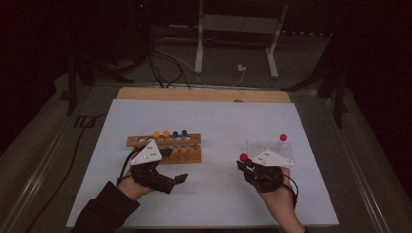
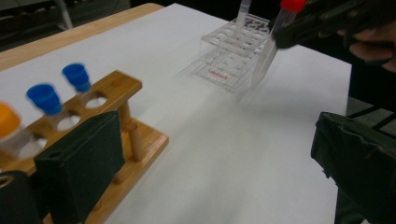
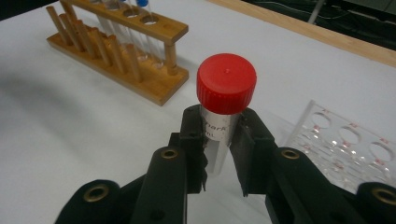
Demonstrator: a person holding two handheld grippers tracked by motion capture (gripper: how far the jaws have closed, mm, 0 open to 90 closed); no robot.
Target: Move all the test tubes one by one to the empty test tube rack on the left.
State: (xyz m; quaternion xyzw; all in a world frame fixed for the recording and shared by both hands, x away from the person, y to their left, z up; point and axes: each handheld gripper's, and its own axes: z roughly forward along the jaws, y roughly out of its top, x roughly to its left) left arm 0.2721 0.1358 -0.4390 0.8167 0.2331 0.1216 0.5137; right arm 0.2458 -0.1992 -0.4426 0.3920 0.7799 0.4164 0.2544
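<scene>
My right gripper (image 3: 219, 144) is shut on a clear tube with a red cap (image 3: 226, 84), held upright over the white mat. In the high view that tube (image 1: 243, 157) and the right gripper (image 1: 247, 166) are just left of a clear plastic rack (image 1: 286, 150), where another red-capped tube (image 1: 283, 137) stands. My left gripper (image 2: 219, 172) is open with nothing between its jaws. It sits at the front right end of the wooden rack (image 1: 165, 145), which holds orange-capped and blue-capped tubes (image 2: 77, 77). One jaw overlaps the rack's front.
A white mat (image 1: 218, 121) covers the table, with a wooden strip (image 1: 194, 94) along its far edge. Cables and a white stand's legs (image 1: 199, 53) lie on the floor beyond. There is open mat between the two racks.
</scene>
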